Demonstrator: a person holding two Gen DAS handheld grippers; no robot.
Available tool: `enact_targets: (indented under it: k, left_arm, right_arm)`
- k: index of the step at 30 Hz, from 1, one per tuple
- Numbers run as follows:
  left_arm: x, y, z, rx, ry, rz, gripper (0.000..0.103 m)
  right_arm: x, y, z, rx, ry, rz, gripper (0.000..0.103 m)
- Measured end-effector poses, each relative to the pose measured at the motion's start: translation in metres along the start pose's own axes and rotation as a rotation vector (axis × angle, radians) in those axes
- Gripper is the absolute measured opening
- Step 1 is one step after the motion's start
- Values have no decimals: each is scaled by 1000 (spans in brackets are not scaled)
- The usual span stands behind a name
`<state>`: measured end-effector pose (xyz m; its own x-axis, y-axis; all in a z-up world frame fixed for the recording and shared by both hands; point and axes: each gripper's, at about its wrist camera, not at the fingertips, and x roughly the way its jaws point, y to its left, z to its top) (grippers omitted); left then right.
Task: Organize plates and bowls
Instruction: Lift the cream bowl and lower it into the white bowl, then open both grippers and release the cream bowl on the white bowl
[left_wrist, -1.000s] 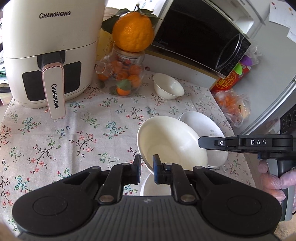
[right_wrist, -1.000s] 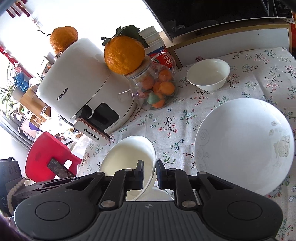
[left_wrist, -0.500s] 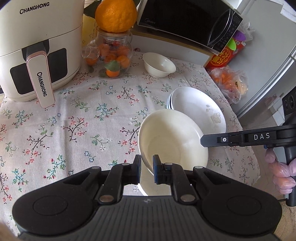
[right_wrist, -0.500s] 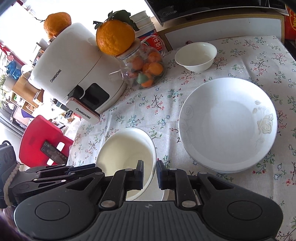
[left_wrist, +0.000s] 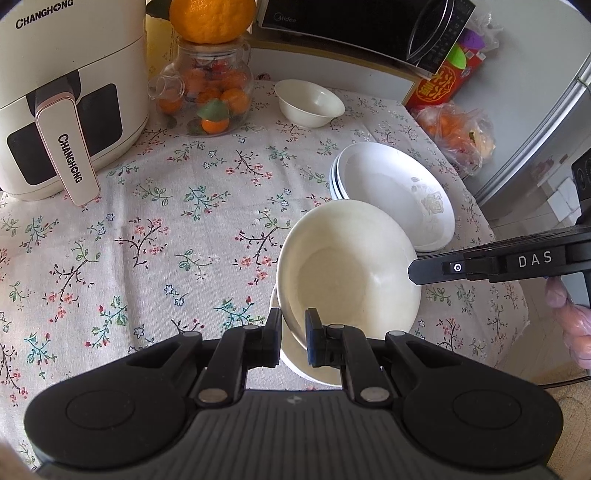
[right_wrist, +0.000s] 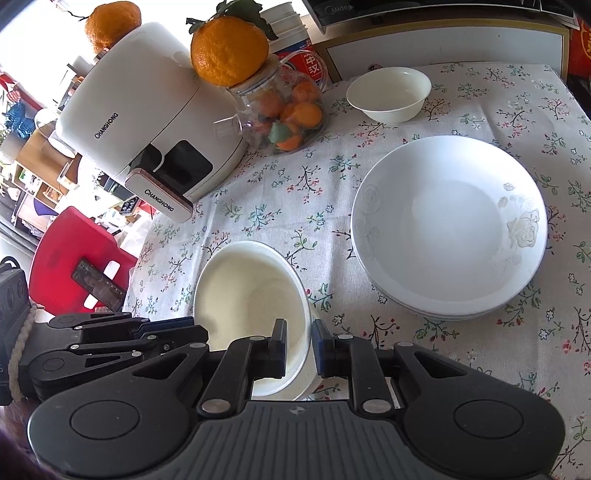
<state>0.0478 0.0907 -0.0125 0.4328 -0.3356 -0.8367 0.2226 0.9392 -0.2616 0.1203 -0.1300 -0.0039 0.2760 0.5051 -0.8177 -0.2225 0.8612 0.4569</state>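
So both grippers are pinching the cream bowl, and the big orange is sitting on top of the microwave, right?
Nearly. Both the left gripper and the right gripper do pinch the cream bowl's rim. But the big orange sits on top of the glass jar of small oranges, not on the microwave. The left wrist view shows it clearly.

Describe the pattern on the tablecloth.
The tablecloth is white with small floral sprigs: dark branches, green leaves, pink and red blossoms. It shows best in the left wrist view.
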Motion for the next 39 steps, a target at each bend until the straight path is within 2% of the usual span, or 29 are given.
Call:
enact_targets:
  k: [16,27,30,35,39]
  left_arm:
    - [13,-2,-8,28,66,12,12]
    - [14,-1,-8,24,72,12,13]
    - [16,-1,-9,27,87,9,20]
    - [17,0,-9,24,85,16,26]
    - [15,2,-7,17,75,20,37]
  right_arm:
    - [8,2,-5,-11,45,-20,14]
    - [15,2,-6,-13,65,-22,14]
    - [15,2,-6,-14,69,-21,16]
    - [15,0,-5,-8,65,-22,21]
    - [13,-1,-4,0,55,-24,32]
